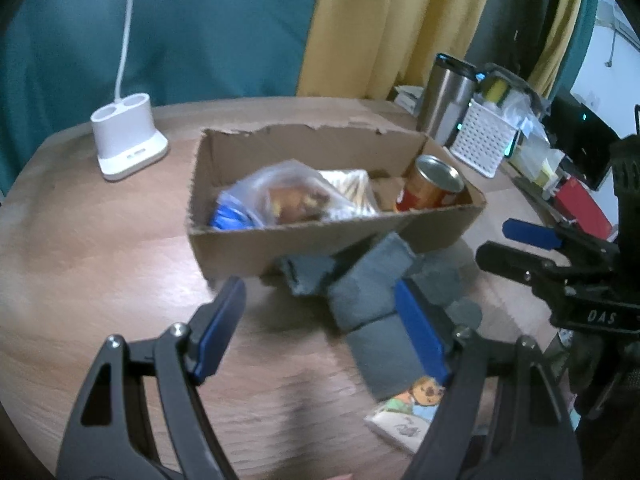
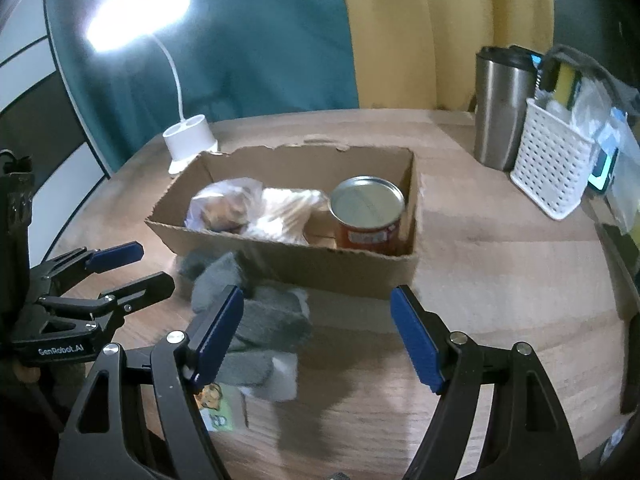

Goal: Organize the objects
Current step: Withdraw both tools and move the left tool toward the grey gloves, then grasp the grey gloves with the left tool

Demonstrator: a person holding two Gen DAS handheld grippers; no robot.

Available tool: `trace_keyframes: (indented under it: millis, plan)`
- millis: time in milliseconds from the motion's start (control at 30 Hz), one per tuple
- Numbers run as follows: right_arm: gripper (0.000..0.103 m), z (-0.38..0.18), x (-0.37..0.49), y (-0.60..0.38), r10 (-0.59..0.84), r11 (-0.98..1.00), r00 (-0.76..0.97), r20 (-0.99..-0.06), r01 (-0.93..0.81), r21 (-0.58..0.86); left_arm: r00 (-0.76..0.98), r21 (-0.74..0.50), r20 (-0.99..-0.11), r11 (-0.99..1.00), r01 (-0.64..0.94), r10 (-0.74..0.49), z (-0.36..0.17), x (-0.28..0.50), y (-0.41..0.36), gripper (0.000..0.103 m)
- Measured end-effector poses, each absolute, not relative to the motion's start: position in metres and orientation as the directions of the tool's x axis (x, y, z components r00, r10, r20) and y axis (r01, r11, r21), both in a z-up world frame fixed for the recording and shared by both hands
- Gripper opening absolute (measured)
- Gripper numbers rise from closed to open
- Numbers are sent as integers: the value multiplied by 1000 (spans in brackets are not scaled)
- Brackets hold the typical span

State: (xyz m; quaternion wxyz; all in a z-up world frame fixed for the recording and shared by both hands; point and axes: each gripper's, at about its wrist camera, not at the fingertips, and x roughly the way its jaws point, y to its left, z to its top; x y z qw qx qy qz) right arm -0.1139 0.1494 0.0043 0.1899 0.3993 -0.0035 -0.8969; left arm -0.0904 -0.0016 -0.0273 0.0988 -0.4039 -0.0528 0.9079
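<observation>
both claws gape wide, holding nothing: left claw (image 1: pixel 320 328) and right claw (image 2: pixel 318 328) hover over the grey cloth (image 2: pixel 264 320), cardboard box (image 2: pixel 304 264) just beyond.

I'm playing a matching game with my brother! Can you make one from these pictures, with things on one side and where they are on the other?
Things:
1. red can
2. grey socks
3. white lamp base
4. steel mug

Places:
A. on the table in front of the cardboard box
B. beside the white basket
C. inside the box
D. on the table behind the box's left corner

Pairs: 1-C, 2-A, 3-D, 4-B
</observation>
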Motion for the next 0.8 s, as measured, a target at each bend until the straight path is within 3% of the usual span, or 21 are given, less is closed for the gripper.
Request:
trace_keyframes:
  millis: [533, 600, 800]
  plan:
    - [79, -16, -111, 180, -335, -936, -595, -730, 300, 185, -547, -265, -779, -952, -155, 306, -67, -102, 23, 76]
    - [79, -16, -111, 182, -333, -937, -596, -731, 296, 186, -545, -272, -773, -946, -177, 325, -66, -102, 25, 59]
    - [79, -16, -111, 183, -331, -938, -597, -731, 295, 184, -568, -280, -751, -941, -190, 338, -59, -98, 21, 45]
